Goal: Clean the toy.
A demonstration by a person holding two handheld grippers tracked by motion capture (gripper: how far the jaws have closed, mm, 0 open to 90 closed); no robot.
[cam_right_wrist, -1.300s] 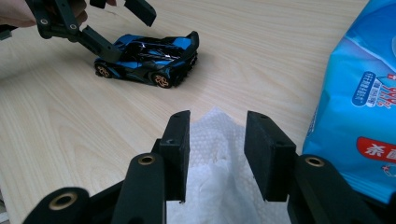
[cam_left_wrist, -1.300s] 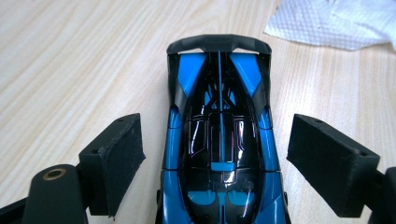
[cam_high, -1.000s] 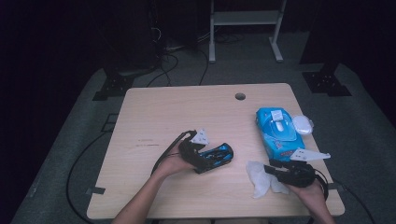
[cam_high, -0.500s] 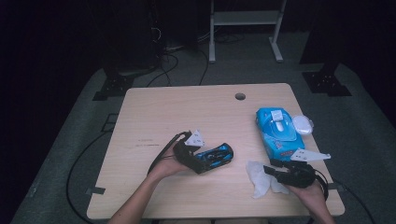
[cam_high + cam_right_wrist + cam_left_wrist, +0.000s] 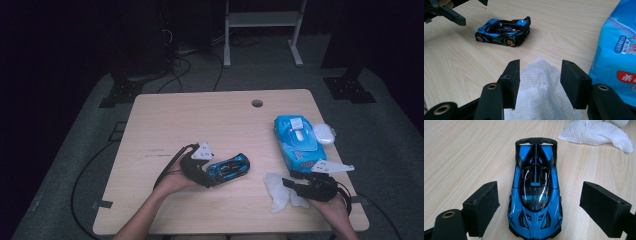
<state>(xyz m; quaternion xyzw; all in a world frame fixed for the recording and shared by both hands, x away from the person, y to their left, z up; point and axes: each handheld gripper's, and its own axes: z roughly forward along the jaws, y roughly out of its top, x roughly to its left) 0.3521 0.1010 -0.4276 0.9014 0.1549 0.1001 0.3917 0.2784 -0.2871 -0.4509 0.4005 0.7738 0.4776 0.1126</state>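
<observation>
While our right gripper (image 5: 540, 82) stands with jaws just opened further, the wipe (image 5: 541, 97) lies loose between its pads, so we judge the wiping step is next: we need to pinch the wipe and carry it to the car (image 5: 535, 195). Our left gripper (image 5: 539, 210) has its jaws spread wide, the car sitting untouched between them, nose toward us. Beyond the right jaws, the pack (image 5: 617, 50) lies to one side.
</observation>
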